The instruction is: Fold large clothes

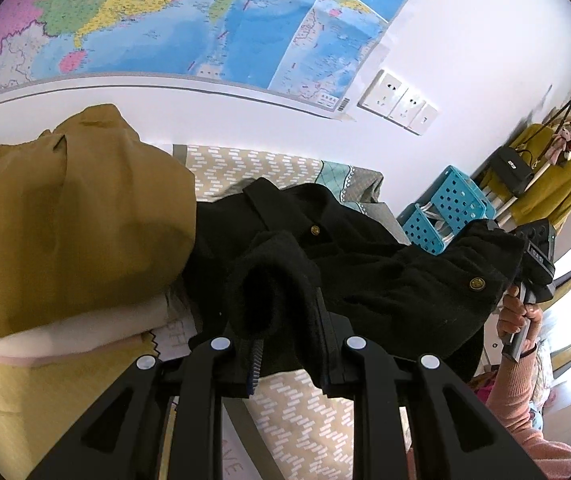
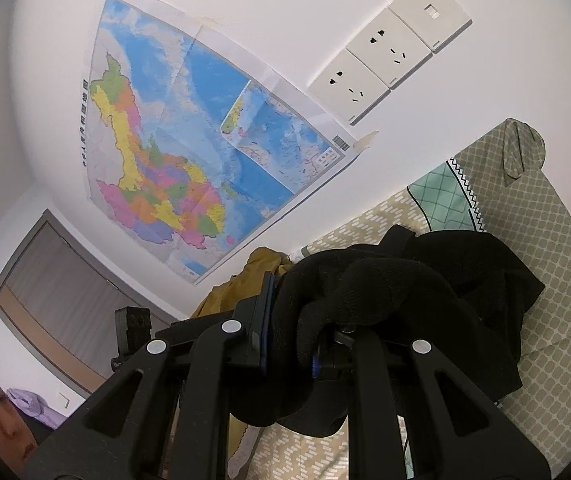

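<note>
My left claw (image 1: pixel 285 332) is clamped on a cuff of the black woolly coat with brass buttons (image 1: pixel 385 276); my right claw (image 2: pixel 305 344) grips another bunch, probably its hem. The coat stretches between them, above the patterned bed cover (image 1: pixel 305 412).

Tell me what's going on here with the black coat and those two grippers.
A person is folding a black coat over a patterned bed cover. The left hand-held gripper is shut on a cuff-like bunch of the coat, and the right hand-held gripper is shut on another bunch, so the coat hangs lifted between them. A mustard garment sits folded to one side.
</note>
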Tool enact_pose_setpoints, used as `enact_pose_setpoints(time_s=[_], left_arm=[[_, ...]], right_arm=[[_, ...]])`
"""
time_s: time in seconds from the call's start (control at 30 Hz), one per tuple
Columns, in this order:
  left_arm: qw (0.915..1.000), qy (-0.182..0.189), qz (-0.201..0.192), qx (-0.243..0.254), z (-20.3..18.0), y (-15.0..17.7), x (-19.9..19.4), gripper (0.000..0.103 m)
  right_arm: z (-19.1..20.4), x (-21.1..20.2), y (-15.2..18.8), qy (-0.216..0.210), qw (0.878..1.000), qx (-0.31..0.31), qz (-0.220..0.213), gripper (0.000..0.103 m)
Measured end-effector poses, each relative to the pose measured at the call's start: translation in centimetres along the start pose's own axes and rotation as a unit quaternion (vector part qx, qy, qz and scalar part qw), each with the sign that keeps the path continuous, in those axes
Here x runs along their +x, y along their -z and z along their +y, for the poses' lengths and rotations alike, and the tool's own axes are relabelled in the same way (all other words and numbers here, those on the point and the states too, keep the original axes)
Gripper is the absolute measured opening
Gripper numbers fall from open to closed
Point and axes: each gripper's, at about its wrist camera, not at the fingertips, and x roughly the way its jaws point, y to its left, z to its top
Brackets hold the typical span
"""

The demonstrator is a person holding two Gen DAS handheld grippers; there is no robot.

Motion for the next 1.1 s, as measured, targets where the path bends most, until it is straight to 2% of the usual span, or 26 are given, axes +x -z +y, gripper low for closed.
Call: enact_pose_setpoints(time_s=[0.53, 0.63, 0.77, 0.93, 0.97, 1.07, 1.1], left_arm=[[0.9996, -0.025, 0.007, -0.011, 1.2, -2.5, 1.2, 0.020], [0.9993, -0.036, 0.002, -0.014, 1.5, -3.2, 1.4, 0.015], [0.9986, -0.043, -0.004, -0.029, 2.5, -4.5, 1.4, 0.015], [0.9977, -0.067, -0.008, -0.009, 2.2, -4.6, 2.1, 0.015], [0.9973, -0.073, -0.008, -0.003, 2.0, -4.5, 2.4, 0.016], [0.9939, -0.104, 0.001, 0.038, 1.0, -3.8, 4.0, 0.034], [0.9931, -0.108, 0.003, 0.047, 0.9, -3.6, 4.4, 0.035]], right_arm=[[-1.6, 3.0, -2.3, 0.020, 1.000, 0.016, 0.016, 0.014], [-2.0, 3.6, -2.7, 0.026, 0.999, 0.022, 0.019, 0.014], [-3.1, 4.6, -3.2, 0.038, 0.998, 0.036, 0.024, 0.014], [-5.0, 5.8, -3.3, 0.052, 0.997, 0.058, 0.030, 0.015], [-5.4, 6.1, -3.3, 0.054, 0.996, 0.062, 0.031, 0.015], [-7.0, 7.0, -3.4, 0.062, 0.994, 0.083, 0.038, 0.015], [-7.4, 7.2, -3.4, 0.064, 0.993, 0.090, 0.039, 0.015]])
